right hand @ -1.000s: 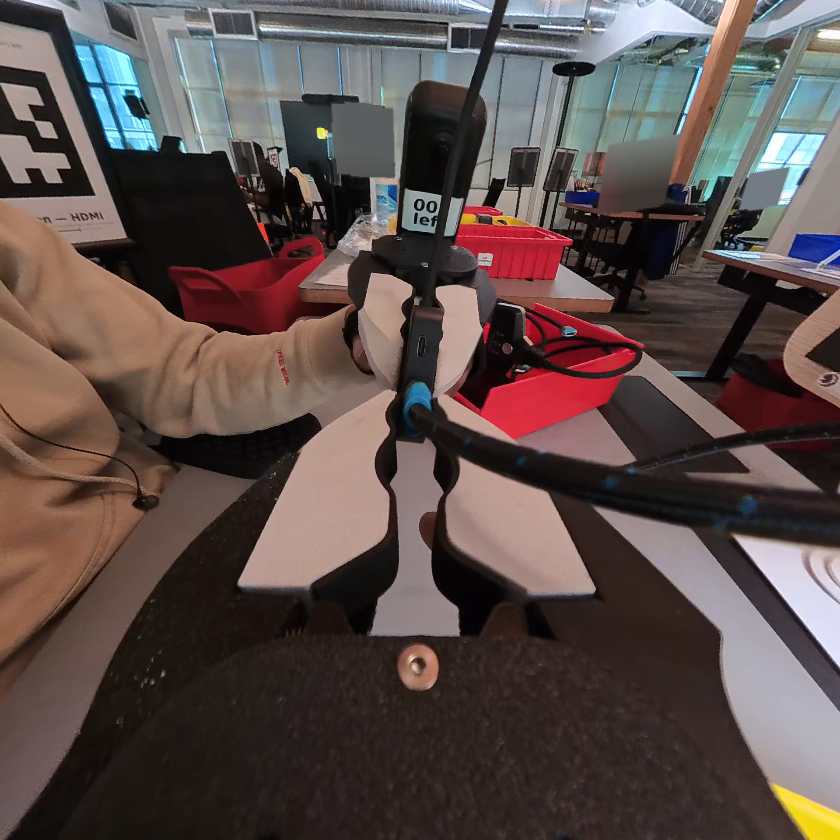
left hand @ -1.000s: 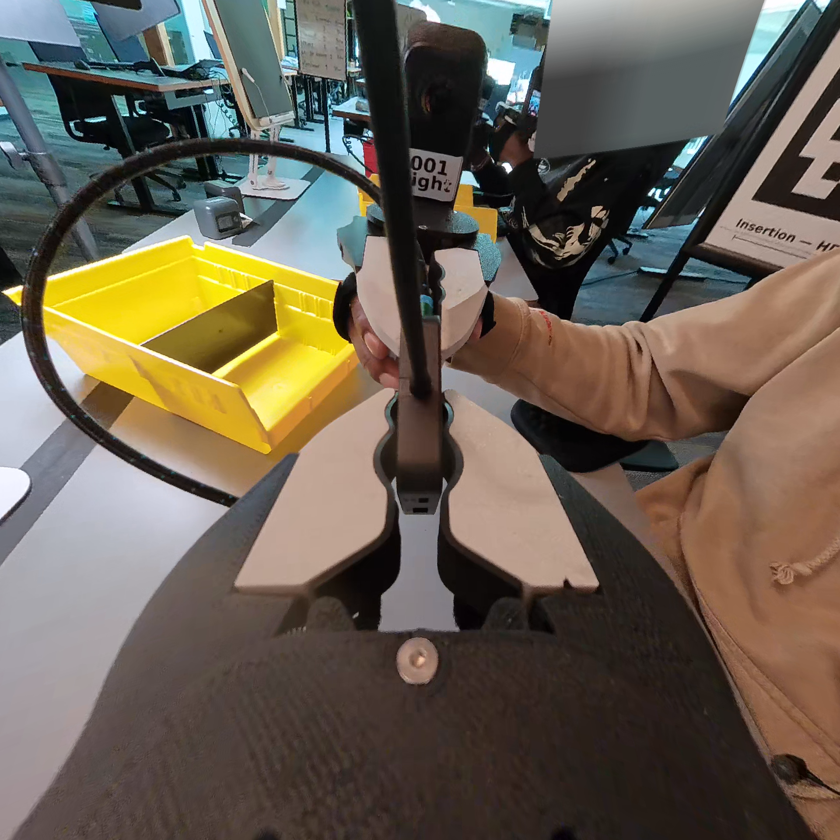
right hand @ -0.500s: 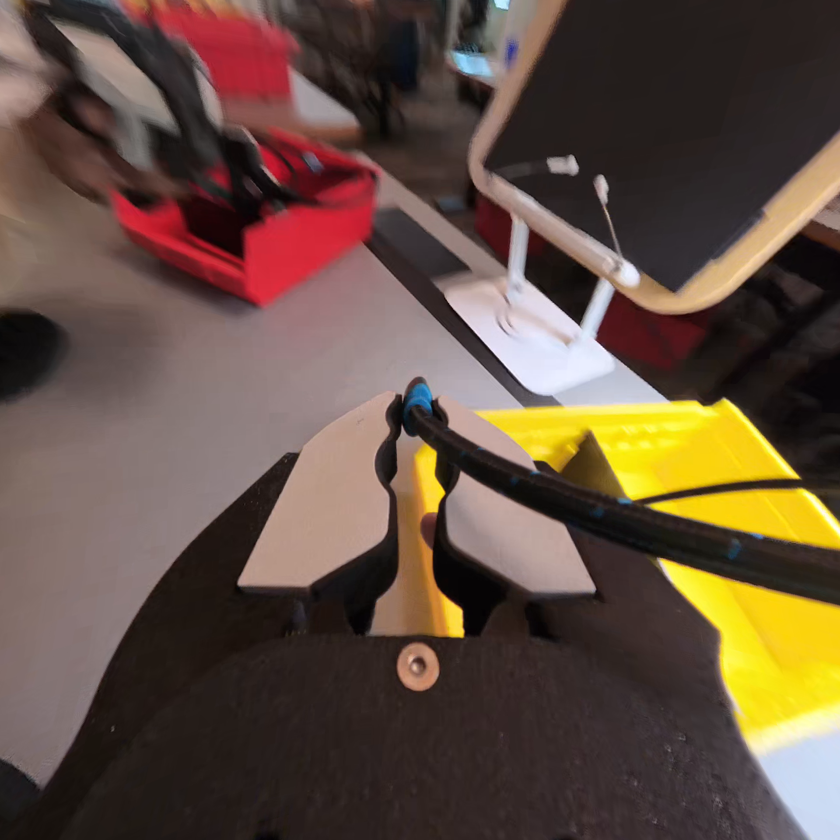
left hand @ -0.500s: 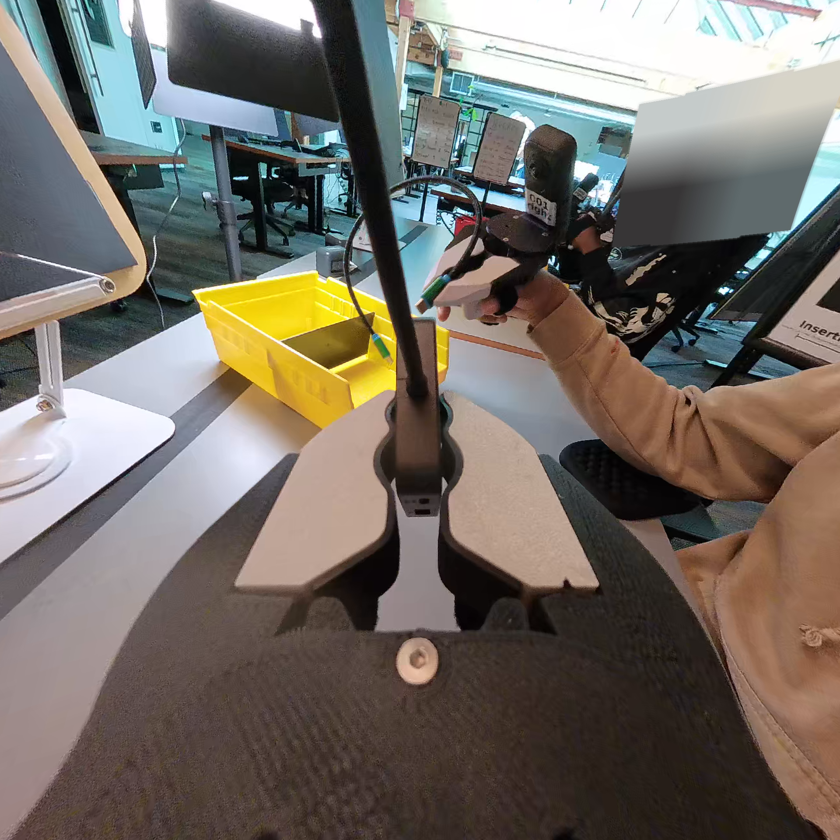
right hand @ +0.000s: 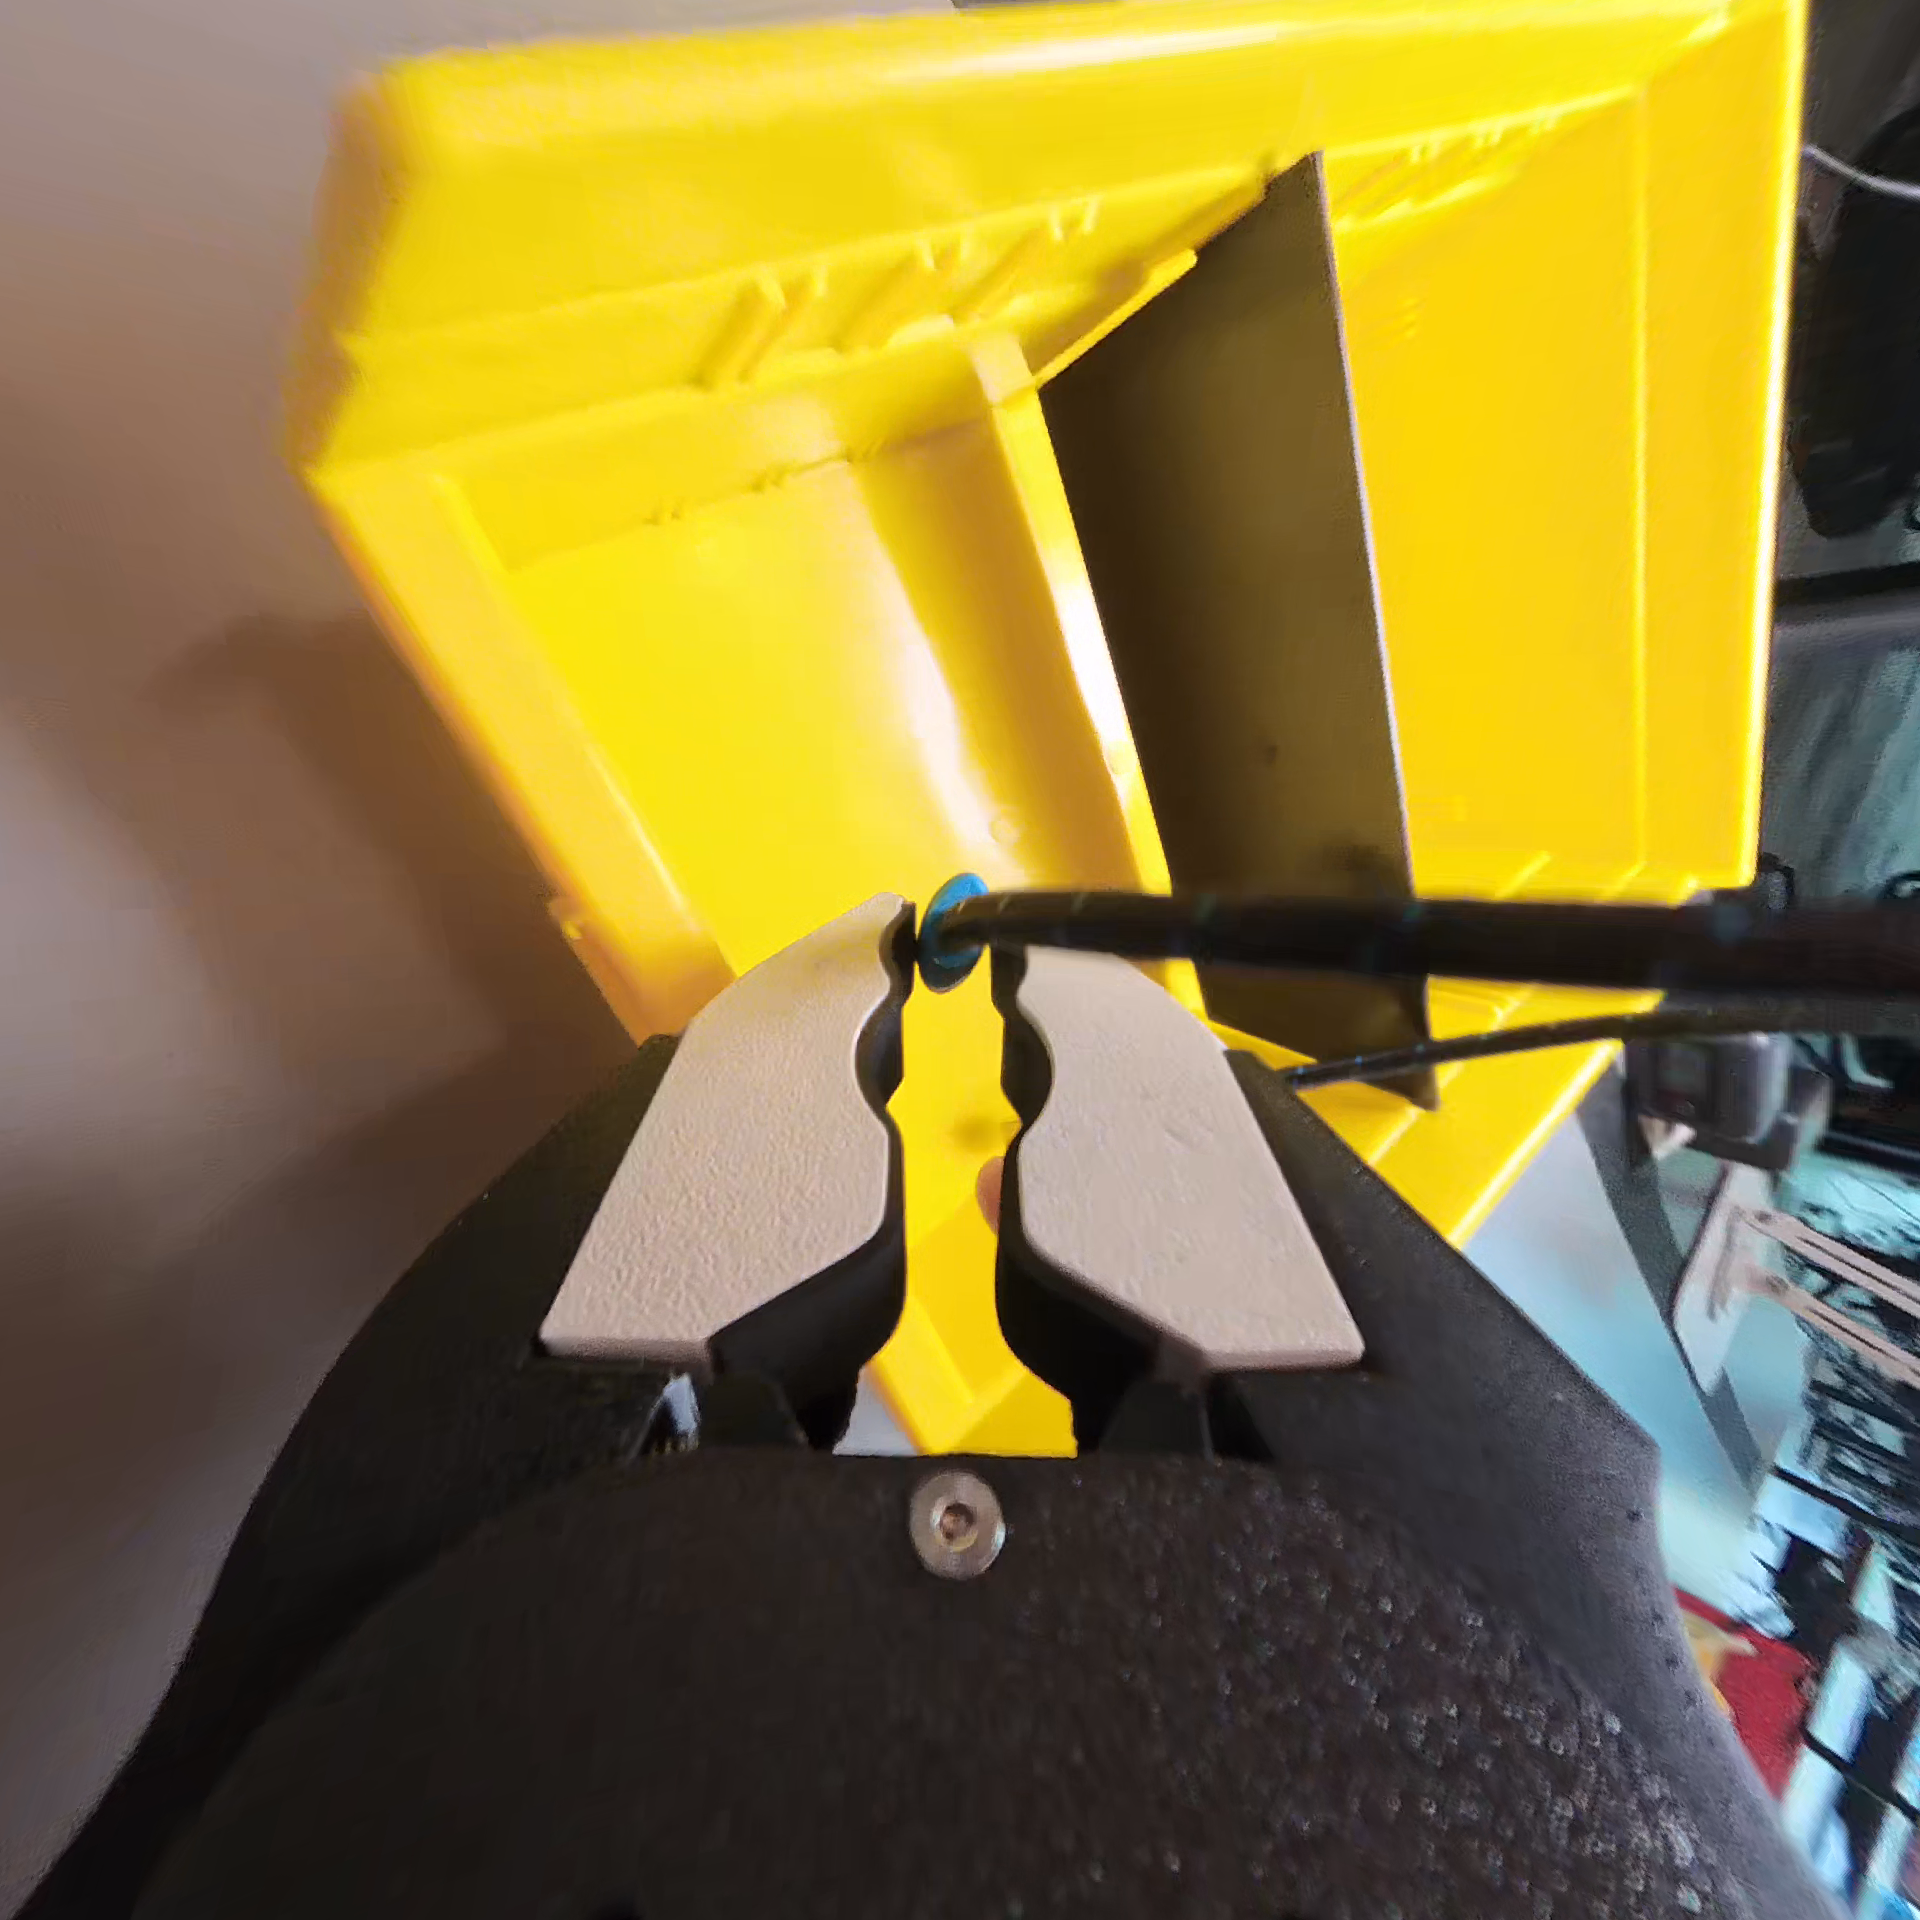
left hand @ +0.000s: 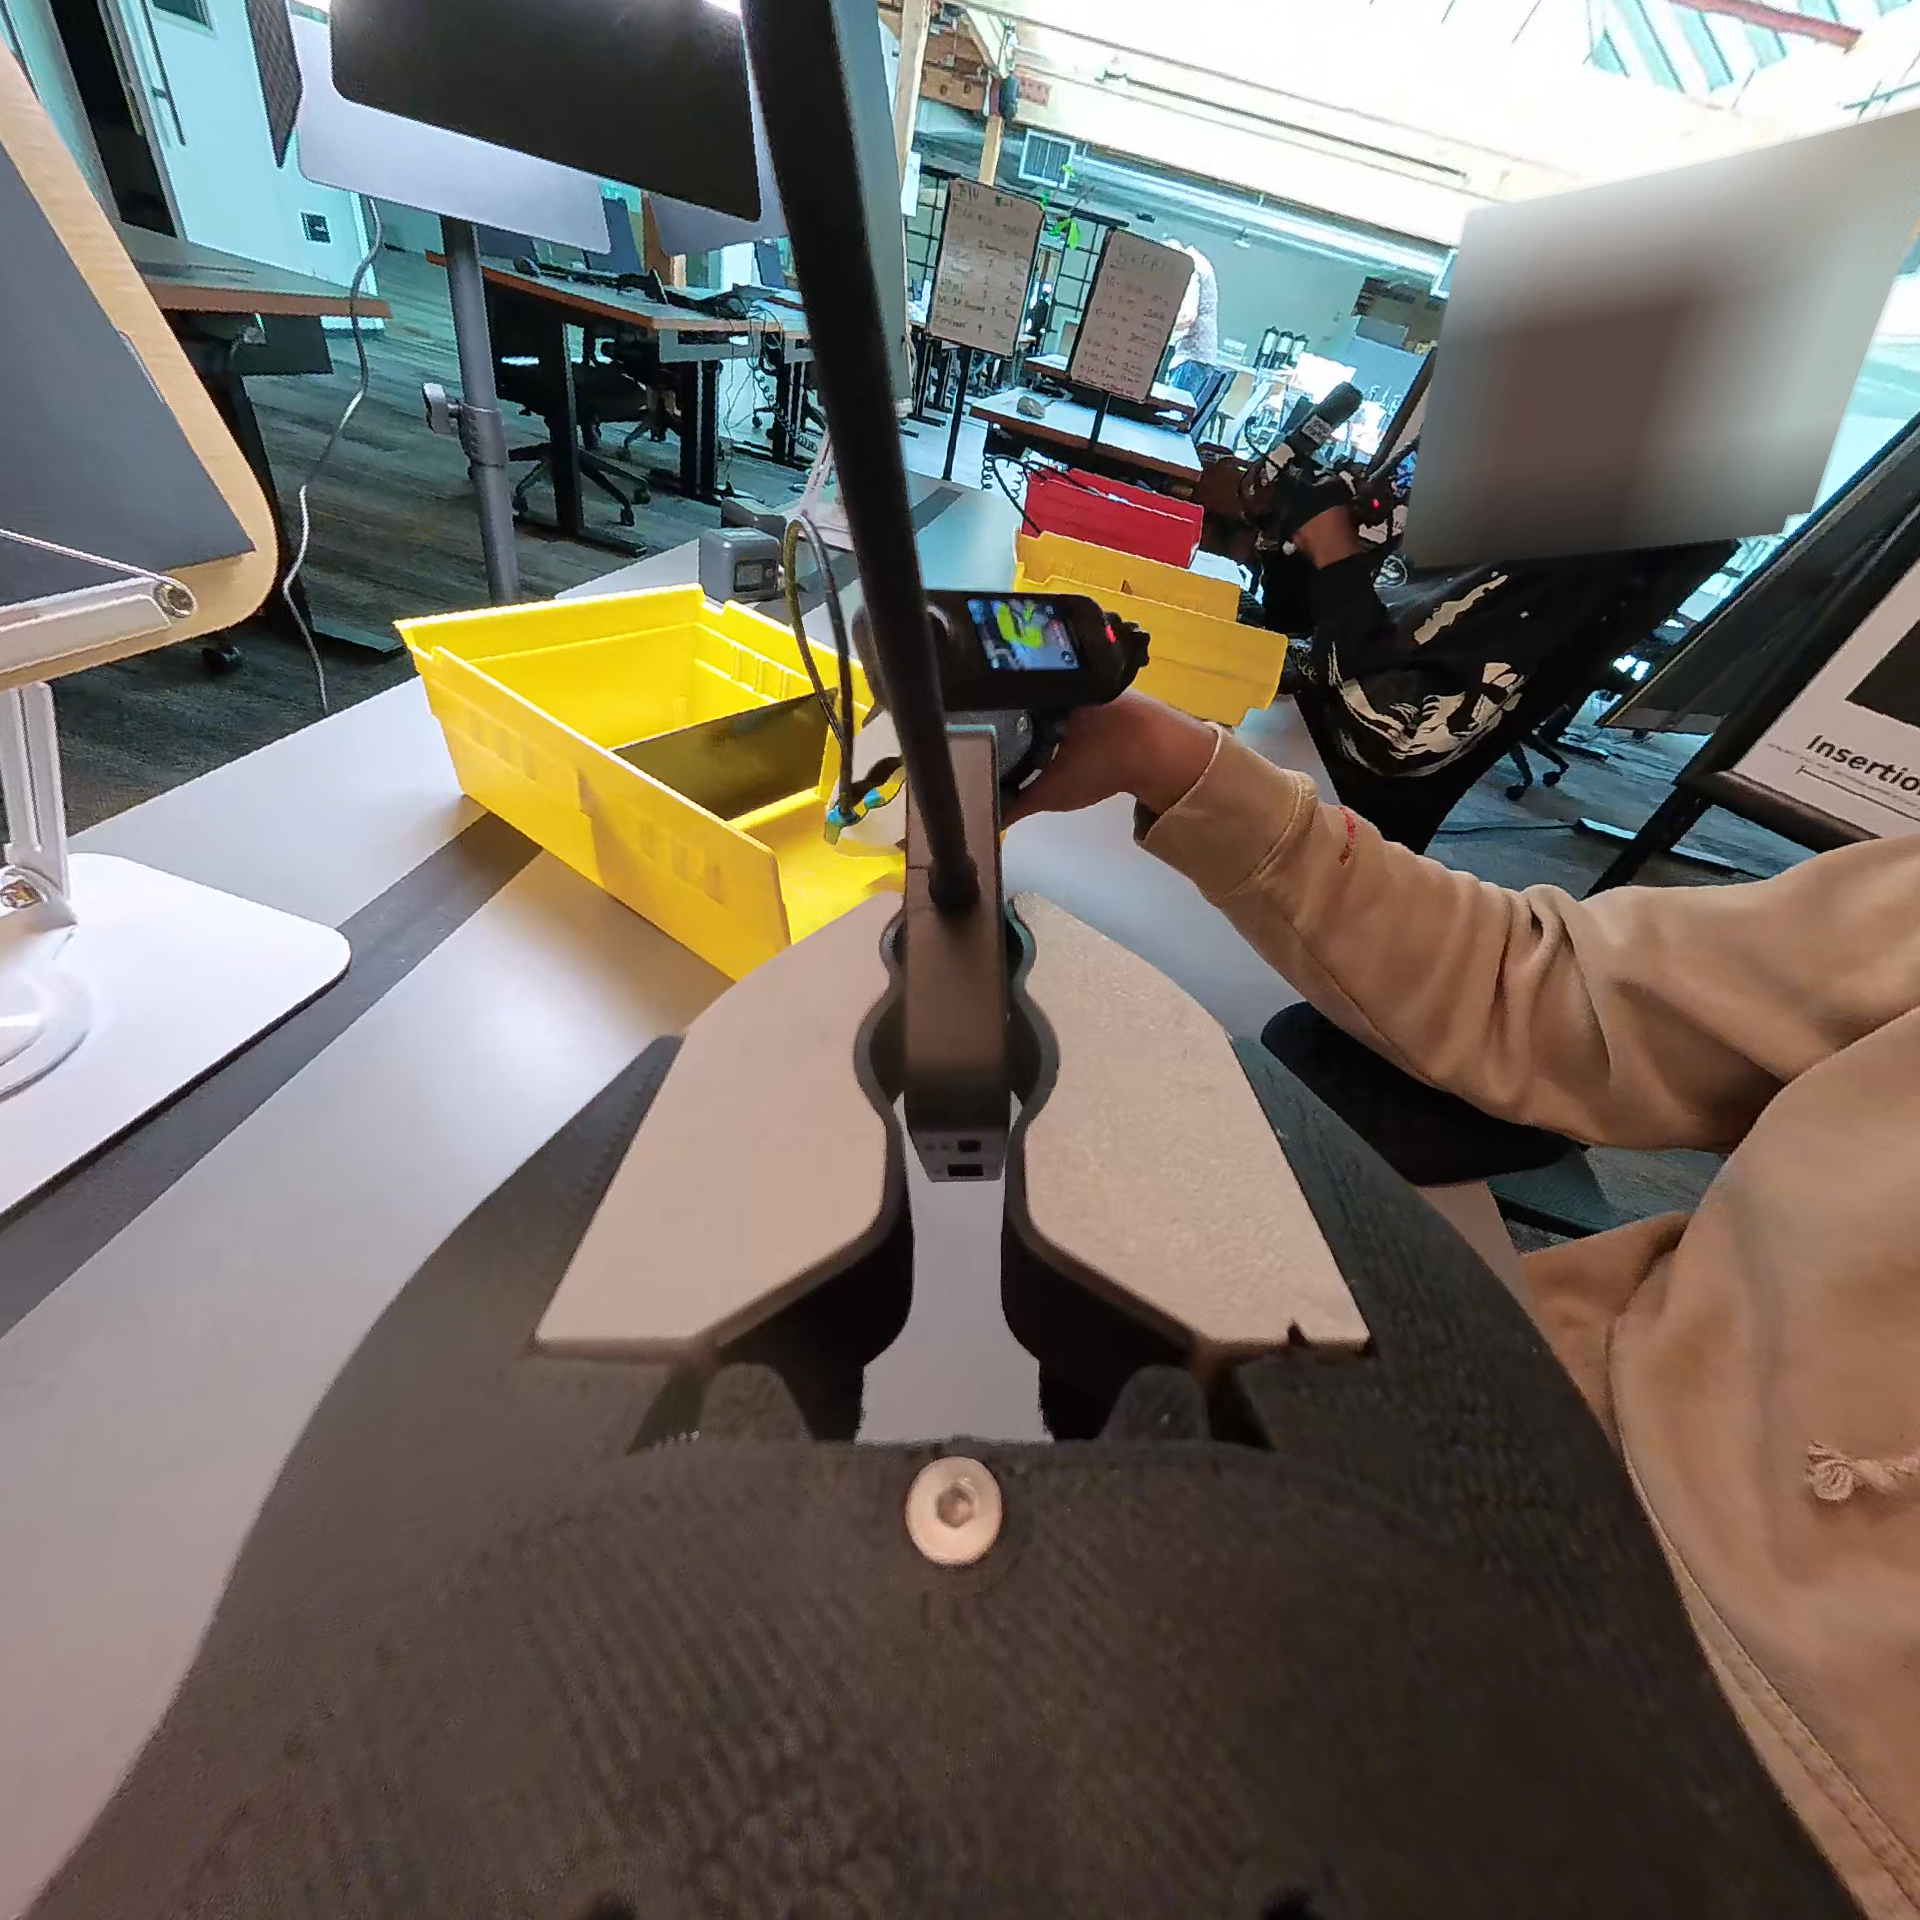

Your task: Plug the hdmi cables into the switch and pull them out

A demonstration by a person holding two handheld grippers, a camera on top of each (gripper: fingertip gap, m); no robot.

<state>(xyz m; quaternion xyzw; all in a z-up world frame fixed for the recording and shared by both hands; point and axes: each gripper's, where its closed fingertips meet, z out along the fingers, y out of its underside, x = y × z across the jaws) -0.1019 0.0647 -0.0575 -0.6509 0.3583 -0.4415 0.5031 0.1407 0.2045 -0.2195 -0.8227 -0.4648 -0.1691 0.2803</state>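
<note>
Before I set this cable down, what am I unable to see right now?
Right wrist view: HDMI cable plug, hidden by the right tool; only blue collar shows.
Left wrist view: switch lead cut by top edge; right tool's fingertips hidden behind switch.

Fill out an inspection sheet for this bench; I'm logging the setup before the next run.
Surface: grey table with a dark strip along it.
Job's things: dark switch clamped upright in the left gripper; cable plug with blue collar in the right gripper.
Clutter: yellow bin with a dark divider; white stand base.
Grippers: left shut on the switch; right shut on the plug, over the bin.
Cables: black cable rising from the switch; braided cable trailing right.
Surroundings: office desks, chairs, whiteboards, another person seated.
</note>
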